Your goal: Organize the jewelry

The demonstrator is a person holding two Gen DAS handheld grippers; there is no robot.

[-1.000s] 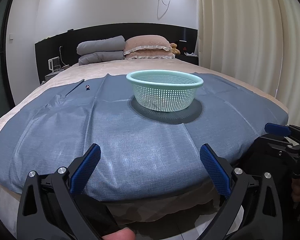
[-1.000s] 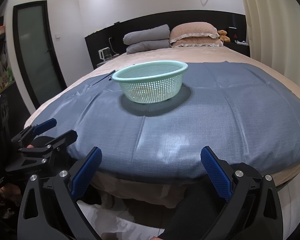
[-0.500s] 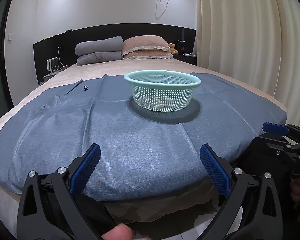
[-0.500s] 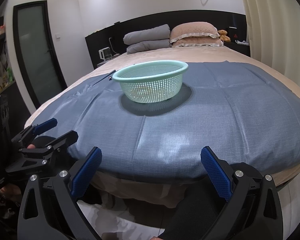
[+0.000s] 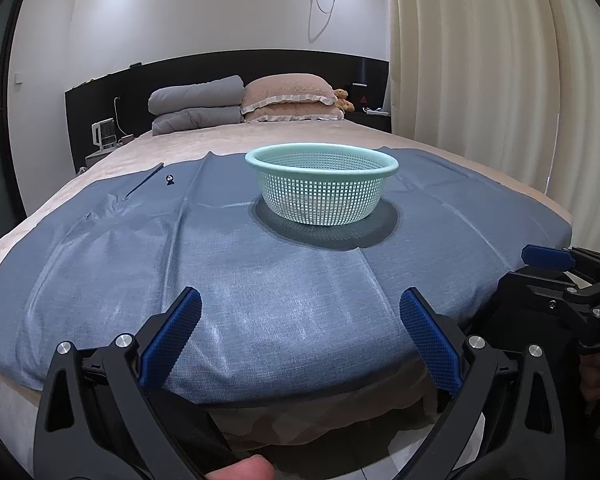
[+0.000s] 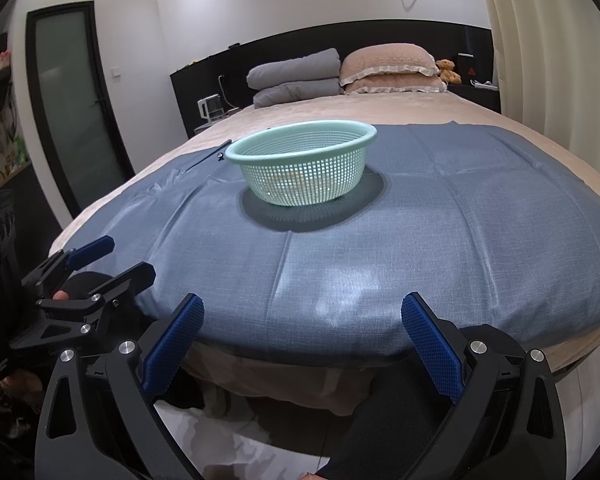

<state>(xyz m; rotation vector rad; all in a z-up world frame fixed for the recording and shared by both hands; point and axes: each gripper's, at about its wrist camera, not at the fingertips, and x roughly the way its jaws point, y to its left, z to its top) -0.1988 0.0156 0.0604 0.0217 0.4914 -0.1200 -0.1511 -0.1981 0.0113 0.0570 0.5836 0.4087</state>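
- Our left gripper has its blue-padded jaws spread wide and holds nothing; it hangs just off the near edge of the bed, pointing over the blue cloth.
- Our right gripper is likewise spread and empty, off the same near edge, with the left one showing low at its left side.
- The blue cloth covers the near half of the bed; its front hem drapes over the near edge just ahead of both sets of jaws.
- The mint-green mesh basket stands upright around the middle of the cloth, well apart from both grippers. Through the mesh in the right view we see something pale on its floor, too faint to name.
- Near the cloth's far left corner lies a small dark, shiny jewelry piece, just beside a thin dark stick-like item; we cannot tell whether they touch.
- Our judgement: the job is at or near its start. Those two pieces are still outside the basket, and the far reach to that corner remains.
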